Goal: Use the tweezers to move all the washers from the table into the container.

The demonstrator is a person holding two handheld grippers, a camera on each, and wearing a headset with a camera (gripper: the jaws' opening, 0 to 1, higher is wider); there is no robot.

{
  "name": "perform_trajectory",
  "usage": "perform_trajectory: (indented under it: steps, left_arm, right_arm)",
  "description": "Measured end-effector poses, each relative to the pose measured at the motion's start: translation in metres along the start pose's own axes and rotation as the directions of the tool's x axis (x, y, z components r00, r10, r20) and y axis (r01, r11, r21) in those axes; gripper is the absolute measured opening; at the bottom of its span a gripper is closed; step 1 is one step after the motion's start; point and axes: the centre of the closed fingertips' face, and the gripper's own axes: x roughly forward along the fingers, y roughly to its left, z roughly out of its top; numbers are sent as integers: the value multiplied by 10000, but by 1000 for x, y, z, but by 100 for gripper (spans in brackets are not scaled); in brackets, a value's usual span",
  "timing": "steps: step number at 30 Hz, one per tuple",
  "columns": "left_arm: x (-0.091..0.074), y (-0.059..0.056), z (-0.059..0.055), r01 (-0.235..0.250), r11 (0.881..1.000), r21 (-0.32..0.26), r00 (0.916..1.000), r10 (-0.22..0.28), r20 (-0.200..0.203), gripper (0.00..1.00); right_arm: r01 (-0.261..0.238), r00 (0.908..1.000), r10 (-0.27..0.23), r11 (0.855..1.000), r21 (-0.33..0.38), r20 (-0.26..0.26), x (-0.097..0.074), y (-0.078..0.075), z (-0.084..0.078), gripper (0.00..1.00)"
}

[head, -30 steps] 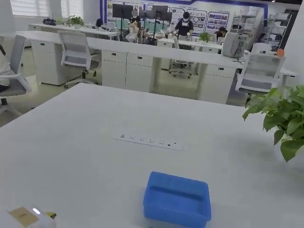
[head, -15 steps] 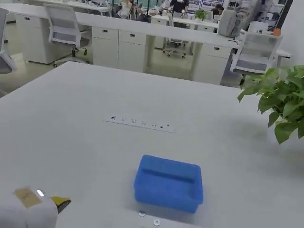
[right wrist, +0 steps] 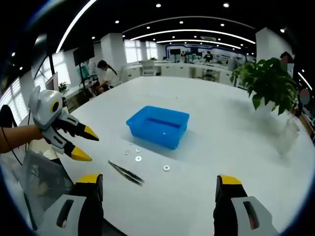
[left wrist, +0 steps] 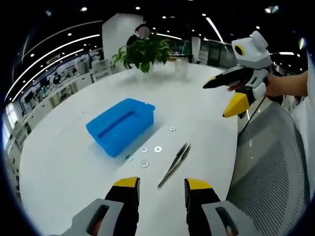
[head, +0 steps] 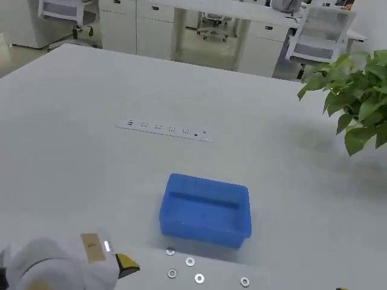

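1. Left gripper view: tweezers (left wrist: 174, 164) lie flat on the table (left wrist: 206, 123) just before my left gripper (left wrist: 162, 183), near the washers (left wrist: 158, 149) and container (left wrist: 120, 125).
2. Left gripper and right gripper (right wrist: 158, 179) both gape, empty.
3. Tweezers' long axis runs away from me, slanting right; tip end unclear.
4. Likely risk: they skid into the washers when pinched.

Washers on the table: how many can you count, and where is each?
5, all on the table beside the blue container's near wall: four washers clustered together, a fifth apart to their right. That wall could hide more inside.
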Motion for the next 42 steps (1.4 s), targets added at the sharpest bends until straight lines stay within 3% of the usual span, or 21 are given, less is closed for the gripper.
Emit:
perform_trajectory:
  steps: [6, 10, 22, 25, 27, 30, 32, 36, 38, 42]
  left_arm:
    - [21, -5, -13, 592, 9958, 693, 9960, -543, -712, 26]
    - [30, -5, -18, 913, 9938, 640, 9922, -853, -905, 25]
    - [44, -2, -29, 1028, 9905, 917, 9871, -902, -1321, 18]
    - [47, -2, -30, 1058, 9895, 986, 9861, -916, -1387, 13]
    - [49, -4, -34, 1195, 9866, 1115, 9812, -1003, -1649, 8]
    - [48, -5, -31, 1230, 9816, 1457, 9813, -984, -1657, 0]
    - [48, -7, -32, 1424, 9734, 1793, 9779, -1104, -1774, 0]
    - [47, -9, -32, 1410, 9710, 1932, 9746, -1019, -1992, 0]
    - [43, -9, -29, 1263, 9674, 2197, 9769, -828, -1969, 0]
    - [32, -12, -17, 1047, 9717, 2115, 9823, -679, -1743, 0]
  right_arm:
    - [45, 9998, -48, 9999, -122, -198, 3, -1, -5, 94]
    - [55, 9997, -60, 9998, -203, -242, 4, -1, -5, 94]
    - [6, 9997, -11, 9998, -217, -226, 5, 0, -7, 93]
    - [-23, 9997, 19, 9998, -178, -232, 5, -1, -7, 93]
    - [-22, 9997, 18, 9998, -195, -231, 5, -1, -7, 93]
    - [-52, 9998, 47, 9997, -238, -199, 6, 0, -5, 93]
    - [-90, 9998, 85, 9996, -266, -159, 6, 1, -3, 92]
    - [-170, 9998, 167, 9989, -435, -72, 5, 6, 2, 93]
    - [-213, 9998, 208, 9976, -655, -70, 3, 9, 3, 93]
    - [-376, 9992, 383, 9954, -885, 68, -1, 16, 9, 92]
